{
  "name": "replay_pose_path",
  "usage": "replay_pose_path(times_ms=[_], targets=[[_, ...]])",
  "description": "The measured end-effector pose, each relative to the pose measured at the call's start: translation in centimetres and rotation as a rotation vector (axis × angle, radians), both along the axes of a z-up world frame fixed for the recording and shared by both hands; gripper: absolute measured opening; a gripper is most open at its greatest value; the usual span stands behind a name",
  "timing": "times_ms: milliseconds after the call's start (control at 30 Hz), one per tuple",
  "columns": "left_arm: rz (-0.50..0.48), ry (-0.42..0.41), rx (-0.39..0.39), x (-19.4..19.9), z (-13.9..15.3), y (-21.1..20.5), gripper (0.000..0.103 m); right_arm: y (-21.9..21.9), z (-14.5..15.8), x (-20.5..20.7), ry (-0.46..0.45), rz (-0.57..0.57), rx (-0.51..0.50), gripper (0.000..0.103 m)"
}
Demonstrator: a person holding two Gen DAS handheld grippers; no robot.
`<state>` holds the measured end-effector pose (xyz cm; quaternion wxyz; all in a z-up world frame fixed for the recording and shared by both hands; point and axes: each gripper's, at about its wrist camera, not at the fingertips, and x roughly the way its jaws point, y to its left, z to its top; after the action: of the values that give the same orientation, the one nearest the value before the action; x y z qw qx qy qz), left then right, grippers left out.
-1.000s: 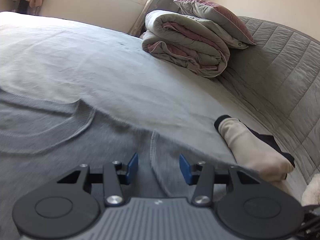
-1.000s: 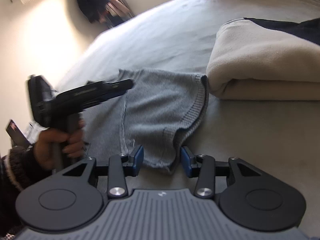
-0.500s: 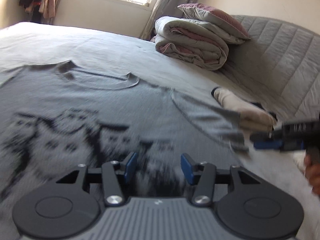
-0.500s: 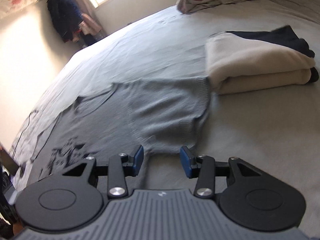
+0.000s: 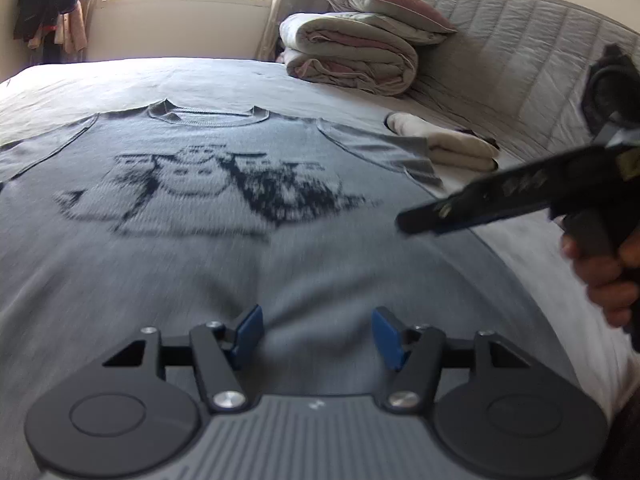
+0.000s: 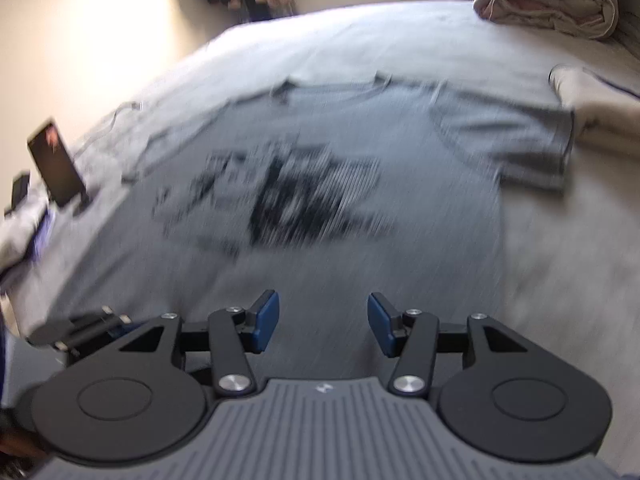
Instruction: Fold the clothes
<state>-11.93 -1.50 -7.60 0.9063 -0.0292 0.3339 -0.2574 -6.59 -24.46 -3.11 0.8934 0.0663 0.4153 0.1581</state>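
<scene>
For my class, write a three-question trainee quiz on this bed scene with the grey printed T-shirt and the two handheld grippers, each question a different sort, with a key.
1. True or false: the grey T-shirt lies spread flat, print side up, on the bed.
2. What touches the shirt's right sleeve end? A) a phone B) the folded cream garment C) the rolled duvet
3. Fill in: the left gripper and right gripper each have jaws that are ____, holding nothing.

Key: 1 true; 2 B; 3 open.
</scene>
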Motion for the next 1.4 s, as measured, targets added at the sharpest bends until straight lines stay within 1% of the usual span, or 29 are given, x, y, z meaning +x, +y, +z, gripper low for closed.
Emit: replay_pose_path(times_ms=[67,133,200,300,333,400,467,567,633,667,767,833,867,933,967,1067,1100,1133,1200,1233,1267,1300,1333,1367,1400], targets=[[0.001,0.005,-0.017,-1.7,0.0,1.4,0.064,0.8,-1.1,-1.8,-0.003,0.002,-0.033,0.058],[0.024,0.025,-0.048,-2.8,0.2,3.1,0.064,1.2,-1.5,-4.0,-0.056,0.004,-0.072,0.065],[0.061,0.056,-0.103,-3.7,0.4,5.2,0.064,1.3,-1.8,-5.8,-0.084,0.005,-0.107,0.069],[0.153,0.121,-0.194,-4.6,0.4,8.7,0.064,0.8,-1.9,-8.4,-0.091,-0.01,-0.125,0.069],[0.176,0.138,-0.234,-5.0,0.2,10.0,0.064,0.4,-1.8,-9.2,-0.088,-0.018,-0.119,0.069],[0.219,0.158,-0.28,-5.7,0.0,12.1,0.063,-0.3,-1.8,-10.8,-0.082,-0.037,-0.106,0.069],[0.252,0.165,-0.309,-6.5,-0.2,14.0,0.063,-0.9,-1.9,-12.2,-0.072,-0.06,-0.096,0.069],[0.268,0.19,-0.337,-7.4,-0.2,16.2,0.062,-1.4,-1.7,-13.9,-0.066,-0.074,-0.095,0.069],[0.286,0.206,-0.336,-7.8,0.3,17.5,0.061,-1.5,-1.6,-14.9,-0.045,-0.083,-0.137,0.069],[0.304,0.209,-0.34,-8.1,0.6,18.2,0.061,-1.7,-1.5,-15.3,-0.044,-0.09,-0.142,0.069],[0.365,0.196,-0.351,-8.6,1.8,20.5,0.059,-2.9,-0.8,-16.0,-0.052,-0.144,-0.091,0.07],[0.399,0.195,-0.369,-8.6,2.1,22.0,0.059,-3.7,-0.4,-16.2,-0.054,-0.19,-0.034,0.069],[0.415,0.194,-0.379,-8.6,2.3,22.7,0.058,-4.0,-0.3,-16.2,-0.046,-0.207,-0.002,0.067],[0.441,0.206,-0.392,-8.3,2.2,23.7,0.052,-4.6,-0.3,-16.1,-0.029,-0.241,0.062,0.032],[0.452,0.22,-0.397,-8.1,2.0,23.9,0.051,-4.8,-0.5,-15.9,-0.012,-0.255,0.095,0.031],[0.45,0.289,-0.422,-7.5,0.9,24.0,0.042,-5.4,-1.3,-15.6,0.038,-0.296,0.195,0.031],[0.449,0.313,-0.431,-7.3,0.5,24.0,0.038,-5.5,-1.5,-15.5,0.053,-0.309,0.226,0.035],[0.448,0.336,-0.44,-7.1,0.1,24.0,0.034,-5.5,-1.6,-15.5,0.054,-0.321,0.24,0.036],[0.449,0.36,-0.465,-7.0,-0.6,23.8,0.034,-5.6,-1.8,-15.6,0.056,-0.34,0.268,0.038],[0.451,0.363,-0.469,-6.9,-0.8,23.7,0.031,-5.6,-1.8,-15.6,0.055,-0.345,0.273,0.038],[0.454,0.363,-0.467,-6.8,-0.9,23.4,0.027,-5.6,-1.8,-15.6,0.054,-0.349,0.279,0.038],[0.455,0.364,-0.46,-6.7,-1.0,23.2,0.013,-5.6,-1.8,-15.7,0.052,-0.353,0.282,0.038],[0.455,0.372,-0.452,-6.6,-1.1,23.1,0.005,-5.4,-1.7,-15.7,0.051,-0.351,0.269,0.03],[0.464,0.375,-0.448,-6.5,-1.2,22.9,0.005,-5.2,-1.7,-15.6,0.05,-0.344,0.247,0.021],[0.474,0.371,-0.442,-6.6,-1.1,22.8,0.005,-4.9,-1.7,-15.5,0.056,-0.333,0.222,0.008]])
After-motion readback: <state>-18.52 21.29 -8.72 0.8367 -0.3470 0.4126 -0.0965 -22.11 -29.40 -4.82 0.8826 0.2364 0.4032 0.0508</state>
